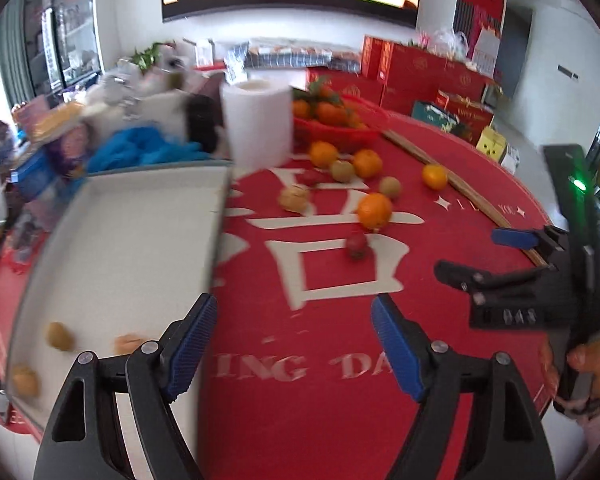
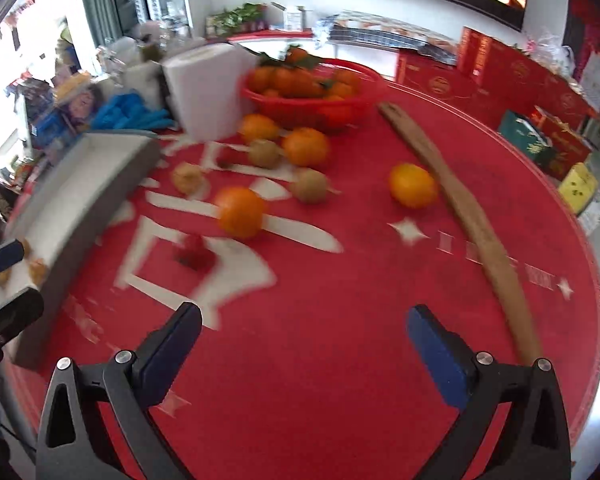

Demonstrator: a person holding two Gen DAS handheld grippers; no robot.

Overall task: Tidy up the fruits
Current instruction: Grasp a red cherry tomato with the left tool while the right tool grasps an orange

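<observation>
Left wrist view angled steeply down, close above round red tablecloth (image 1: pixel 320 420), right wrist view likewise, both shared scattered oranges, grey rectangular tray (image 1: pixel 120 240).

On the red worktop (image 2: pixel 340 360), loose fruit: 4 oranges (image 2: pixel 240 211), 2 kiwis (image 2: pixel 309 186), 2 small red fruits (image 2: pixel 194 254) and 1 tan, rough-skinned fruit (image 2: pixel 188 178). 1 red basket (image 2: pixel 300 102) holds a heap of mandarins too overlapped to count. 1 white tray (image 1: pixel 132 240) carries 3 small blurred brownish fruits (image 1: pixel 60 336). There is also 1 roll of white paper (image 1: pixel 258 124), 1 long wooden stick (image 2: pixel 460 208) and 2 grippers.
</observation>
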